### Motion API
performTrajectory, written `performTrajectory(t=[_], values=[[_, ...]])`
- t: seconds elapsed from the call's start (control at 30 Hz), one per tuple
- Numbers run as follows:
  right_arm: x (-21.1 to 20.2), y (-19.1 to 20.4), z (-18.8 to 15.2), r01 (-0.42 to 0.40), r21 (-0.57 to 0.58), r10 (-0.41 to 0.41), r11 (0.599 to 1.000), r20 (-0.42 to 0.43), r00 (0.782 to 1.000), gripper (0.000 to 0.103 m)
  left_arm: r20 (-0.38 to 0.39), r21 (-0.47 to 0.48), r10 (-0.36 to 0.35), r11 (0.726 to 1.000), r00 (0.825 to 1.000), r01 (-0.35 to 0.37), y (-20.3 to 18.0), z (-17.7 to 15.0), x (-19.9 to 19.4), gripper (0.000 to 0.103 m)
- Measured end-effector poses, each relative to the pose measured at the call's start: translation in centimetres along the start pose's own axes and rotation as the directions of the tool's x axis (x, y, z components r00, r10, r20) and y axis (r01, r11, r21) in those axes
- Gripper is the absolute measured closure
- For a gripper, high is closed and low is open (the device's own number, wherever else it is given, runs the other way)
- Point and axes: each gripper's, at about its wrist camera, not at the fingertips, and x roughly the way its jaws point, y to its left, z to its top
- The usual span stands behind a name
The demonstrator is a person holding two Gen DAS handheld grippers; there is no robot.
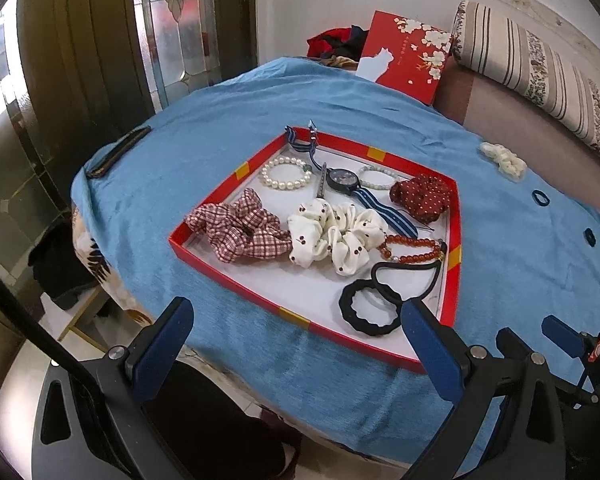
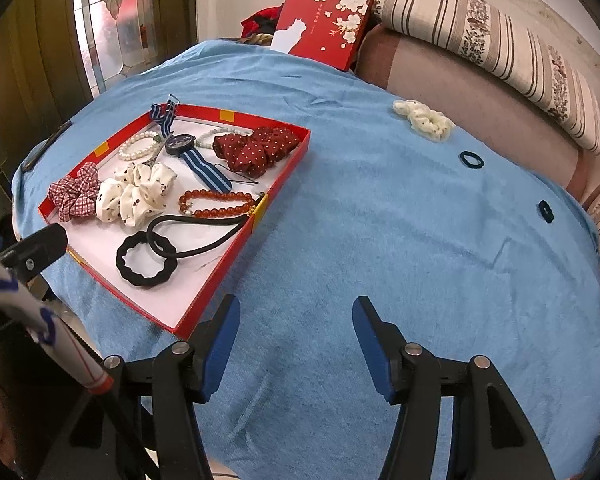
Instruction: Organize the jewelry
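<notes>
A red-rimmed tray on the blue cloth holds scrunchies, a pearl bracelet, a watch, an amber bead bracelet and black hair ties. On the cloth to its right lie a cream scrunchie and two small dark hair ties. My left gripper is open and empty over the tray's near edge. My right gripper is open and empty over bare cloth right of the tray.
A red gift box lid leans at the table's far edge. A striped cushion and sofa run along the right. A dark phone-like object lies at the cloth's left edge.
</notes>
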Motion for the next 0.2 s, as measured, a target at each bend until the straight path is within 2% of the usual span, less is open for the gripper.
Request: performTrajectory(t=[0.2], values=[[-0.10, 0.04, -0.18, -0.021, -0.018, 0.021, 1.000, 0.012, 1.000, 0.040, 0.003, 0.016, 0.028, 0.999, 1.000, -0.028, -0.95, -0.01, -0.59, 0.000]])
